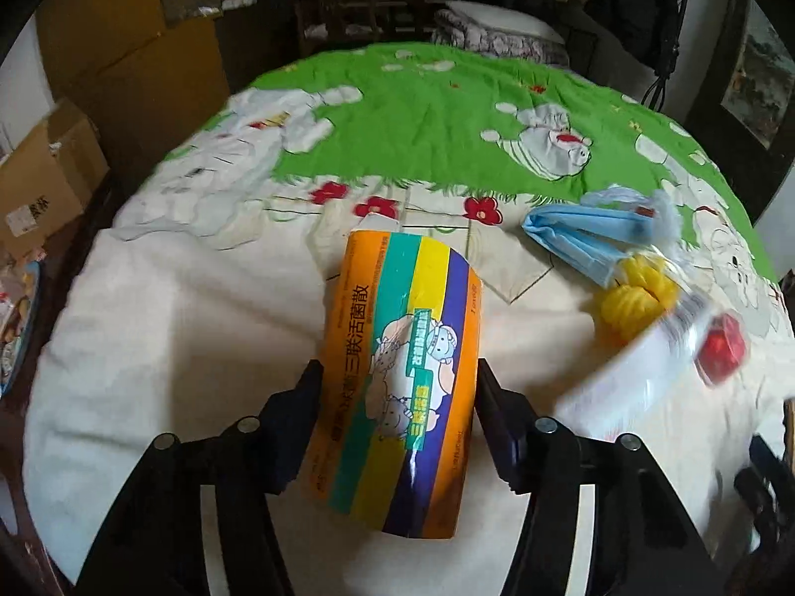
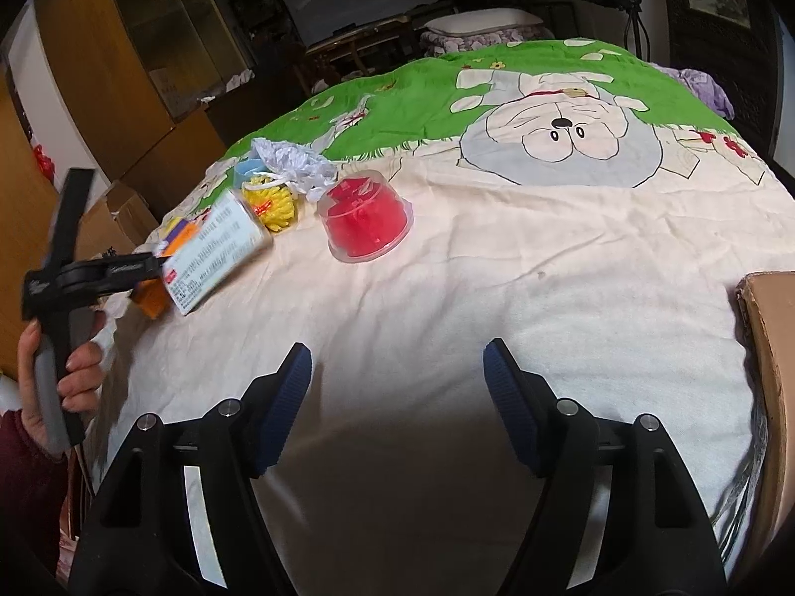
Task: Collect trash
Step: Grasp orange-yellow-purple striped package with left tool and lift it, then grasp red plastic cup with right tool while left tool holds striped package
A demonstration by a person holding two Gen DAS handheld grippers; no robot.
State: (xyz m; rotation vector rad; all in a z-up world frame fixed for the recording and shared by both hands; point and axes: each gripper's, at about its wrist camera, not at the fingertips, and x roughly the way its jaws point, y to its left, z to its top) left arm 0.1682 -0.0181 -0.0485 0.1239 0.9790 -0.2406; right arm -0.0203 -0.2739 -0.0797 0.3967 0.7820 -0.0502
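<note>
Your left tool (image 1: 397,387) grips a striped orange, green, yellow and purple medicine box (image 1: 397,372), its dark fingers (image 1: 310,387) pressed against both long sides, over a bed covered by a cream and green cartoon quilt (image 1: 174,323). Just right of the box lie a folded blue face mask (image 1: 581,241), a yellow ball-shaped item (image 1: 631,298) and a clear cup of red pieces (image 2: 365,221). Your right tool (image 2: 397,362) hovers over bare quilt with its jaws wide and nothing between them. A cardboard box edge (image 2: 767,347) sits at the far right.
</note>
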